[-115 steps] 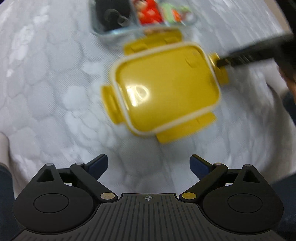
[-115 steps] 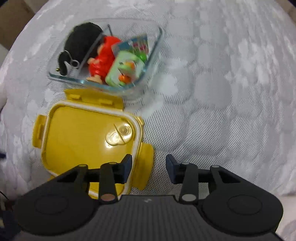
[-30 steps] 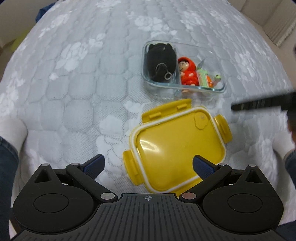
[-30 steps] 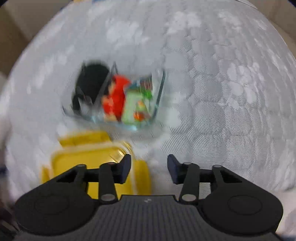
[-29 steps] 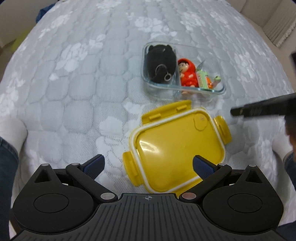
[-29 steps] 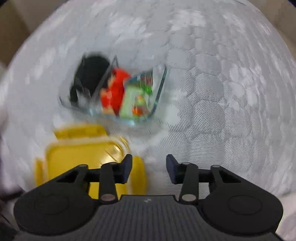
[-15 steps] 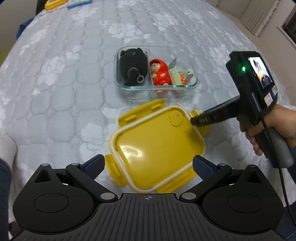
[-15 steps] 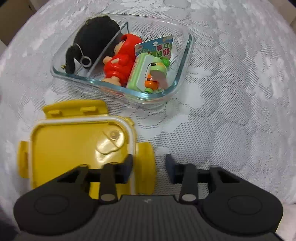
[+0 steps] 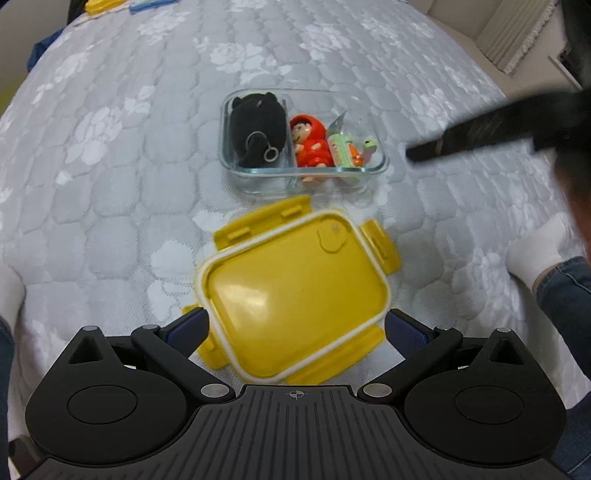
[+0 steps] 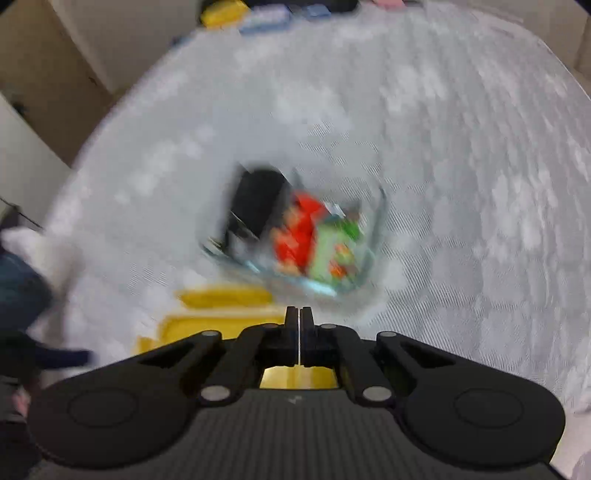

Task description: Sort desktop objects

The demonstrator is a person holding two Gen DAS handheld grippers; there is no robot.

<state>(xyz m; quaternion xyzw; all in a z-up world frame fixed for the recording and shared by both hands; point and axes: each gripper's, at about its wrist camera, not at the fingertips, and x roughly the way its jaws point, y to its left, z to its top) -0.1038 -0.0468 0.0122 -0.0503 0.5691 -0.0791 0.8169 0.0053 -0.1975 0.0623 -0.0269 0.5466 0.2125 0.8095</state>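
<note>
A yellow snap lid [image 9: 295,295] lies flat on the quilt, just in front of a clear glass container [image 9: 382,166]. Inside the container are a black plush [image 9: 256,129], a red figure [image 9: 310,147] and a green toy [image 9: 341,151]. My left gripper [image 9: 295,328] hangs open above the lid's near edge, with nothing held. My right gripper [image 10: 299,317] is shut and empty, raised above the lid [image 10: 221,325] and the blurred container [image 10: 375,236]. In the left wrist view it shows as a dark blurred bar [image 9: 480,133] right of the container.
A grey quilted bedspread [image 9: 110,166] covers the whole surface. A person's white sock and jeans leg [image 9: 535,254] rest at the right, another sock [image 9: 7,291] at the left. Small yellow and blue items [image 9: 103,5] lie at the far edge.
My right gripper has shut its jaws, left the lid's right tab and risen, so its view is now blurred. The lid stays flat. My left gripper has barely shifted.
</note>
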